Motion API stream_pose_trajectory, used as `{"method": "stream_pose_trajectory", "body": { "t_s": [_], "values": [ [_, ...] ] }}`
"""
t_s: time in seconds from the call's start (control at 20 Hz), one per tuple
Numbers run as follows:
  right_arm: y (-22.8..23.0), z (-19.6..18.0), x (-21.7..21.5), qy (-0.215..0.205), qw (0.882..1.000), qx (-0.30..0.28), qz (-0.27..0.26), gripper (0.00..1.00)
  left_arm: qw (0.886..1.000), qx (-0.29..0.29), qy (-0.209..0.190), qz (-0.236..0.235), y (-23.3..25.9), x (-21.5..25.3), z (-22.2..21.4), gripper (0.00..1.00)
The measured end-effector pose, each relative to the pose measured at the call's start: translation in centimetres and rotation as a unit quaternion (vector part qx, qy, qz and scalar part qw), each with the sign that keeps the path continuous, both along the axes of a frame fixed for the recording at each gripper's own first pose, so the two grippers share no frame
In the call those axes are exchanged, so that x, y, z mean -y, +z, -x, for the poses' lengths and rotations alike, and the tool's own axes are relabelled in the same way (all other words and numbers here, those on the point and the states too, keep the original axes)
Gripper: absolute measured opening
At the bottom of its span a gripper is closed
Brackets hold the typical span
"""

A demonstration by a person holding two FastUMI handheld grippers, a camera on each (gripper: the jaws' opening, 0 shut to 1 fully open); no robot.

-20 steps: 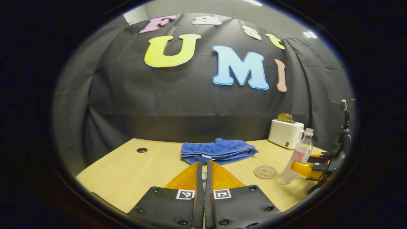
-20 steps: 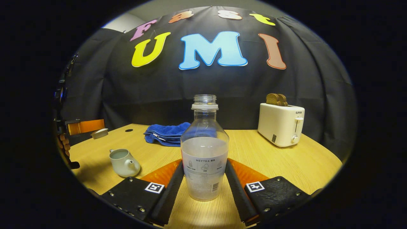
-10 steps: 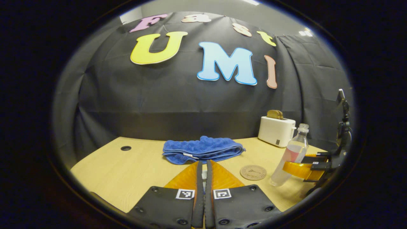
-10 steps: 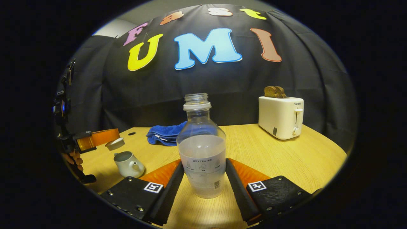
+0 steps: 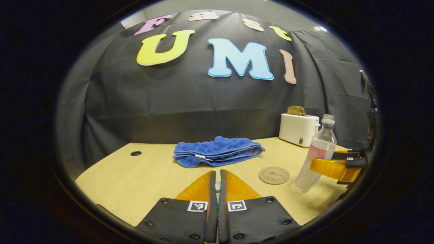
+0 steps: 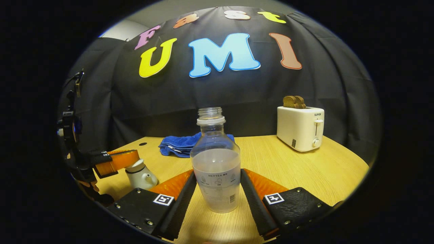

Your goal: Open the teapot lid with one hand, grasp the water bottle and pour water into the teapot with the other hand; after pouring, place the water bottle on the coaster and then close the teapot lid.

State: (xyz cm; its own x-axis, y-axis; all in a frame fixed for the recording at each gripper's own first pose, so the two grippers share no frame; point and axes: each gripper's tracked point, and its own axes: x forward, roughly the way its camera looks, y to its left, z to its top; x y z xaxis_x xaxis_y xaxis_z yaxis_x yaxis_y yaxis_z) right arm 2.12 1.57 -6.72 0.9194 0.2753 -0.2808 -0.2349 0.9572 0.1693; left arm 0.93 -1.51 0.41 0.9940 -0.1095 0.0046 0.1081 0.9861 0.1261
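The clear water bottle [image 6: 215, 169], partly filled and uncapped, stands upright between the fingers of my right gripper [image 6: 217, 176], which is shut on its lower body. In the left gripper view the bottle [image 5: 316, 156] is just right of the round cork coaster [image 5: 274, 175], beside it rather than on it, with the right gripper [image 5: 322, 166] around it. The pale teapot [image 6: 142, 178] sits at the table's left. My left gripper [image 6: 130, 158] is shut on the teapot lid [image 6: 135, 166], which is at the pot's mouth. A pale sliver of the lid [image 5: 218, 185] shows between the shut left gripper [image 5: 217, 173] fingers.
A folded blue towel [image 5: 217, 154] lies at the back middle of the wooden table [image 6: 288, 169]. A white toaster [image 6: 300, 128] with bread in it stands at the back right. A person's hand [image 6: 89, 184] holds the left gripper.
The left gripper has carried the lid down and rightwards from beside the teapot onto its mouth. The bottle stays in the right gripper, hardly moved.
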Motion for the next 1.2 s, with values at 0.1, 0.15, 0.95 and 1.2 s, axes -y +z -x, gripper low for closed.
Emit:
{"method": "stream_pose_trajectory", "body": {
  "t_s": [0.1, 0.15, 0.95, 1.2],
  "values": [
    [0.0, 0.0, 0.0, 0.001, 1.0, 0.0, -0.002, 0.82, 1.0, -0.002, 0.006, -0.002, -0.3, -0.2, 0.1, 0.07],
    [0.0, 0.0, 0.0, 0.001, 1.0, 0.0, -0.002, 0.82, 1.0, -0.001, 0.007, 0.001, -0.6, -0.2, 0.0, 0.07],
    [0.8, 0.3, 0.4, -0.011, 1.0, 0.019, -0.003, 0.95, 0.999, 0.029, 0.008, 0.035, 0.7, -0.1, 1.9, 0.32],
    [1.6, 1.0, 1.2, -0.031, 0.998, 0.046, 0.01, 0.95, 0.998, 0.046, 0.022, 0.041, 1.3, -1.0, 4.5, 0.38]
  ]
}}
